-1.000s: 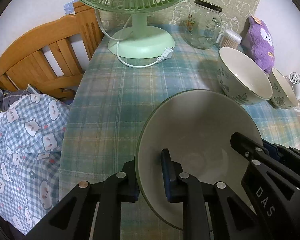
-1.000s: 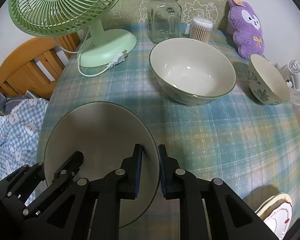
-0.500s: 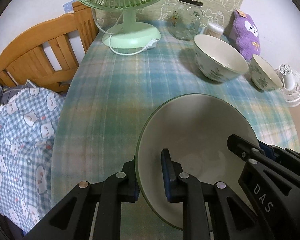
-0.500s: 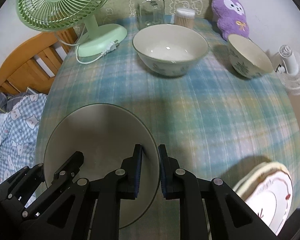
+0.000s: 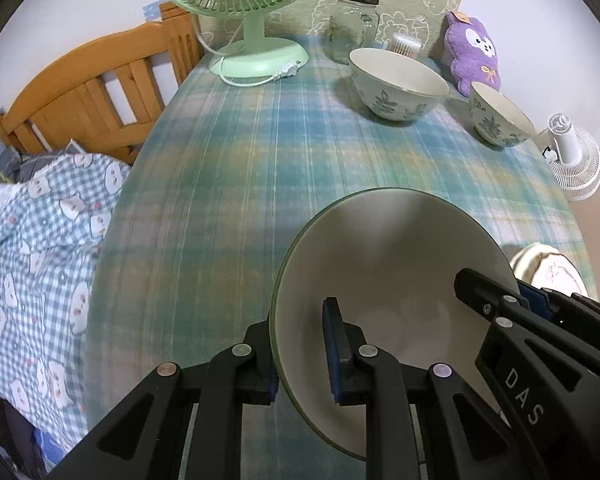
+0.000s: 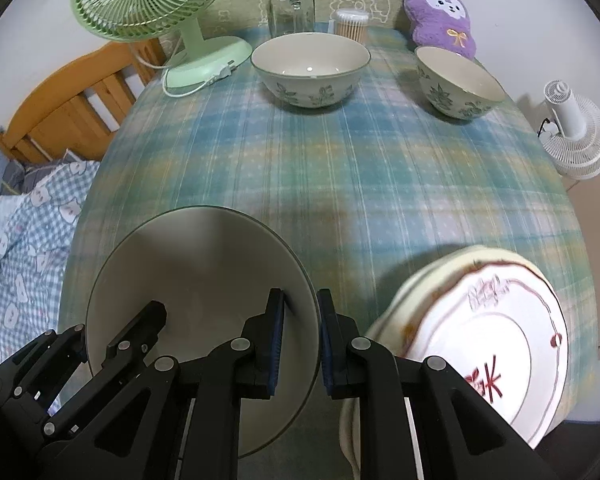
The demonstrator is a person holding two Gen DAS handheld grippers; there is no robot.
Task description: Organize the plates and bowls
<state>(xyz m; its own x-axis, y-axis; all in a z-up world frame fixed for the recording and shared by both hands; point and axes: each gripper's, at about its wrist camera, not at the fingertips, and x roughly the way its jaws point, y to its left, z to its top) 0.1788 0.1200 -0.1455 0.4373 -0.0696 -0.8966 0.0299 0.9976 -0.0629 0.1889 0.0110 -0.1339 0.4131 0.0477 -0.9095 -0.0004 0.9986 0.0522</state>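
Both the left gripper (image 5: 302, 354) and right gripper (image 6: 300, 342) are pinching the big bowl (image 5: 384, 252) by its rim, low in the frame. It looks heavy, slippery and breakable.

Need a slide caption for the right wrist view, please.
Both grippers, right and left, carry a large bowl beside stacked plates.

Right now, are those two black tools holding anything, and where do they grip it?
Yes. Both hold one large cream bowl by its rim: the left tool on one side, the right tool on the opposite side.
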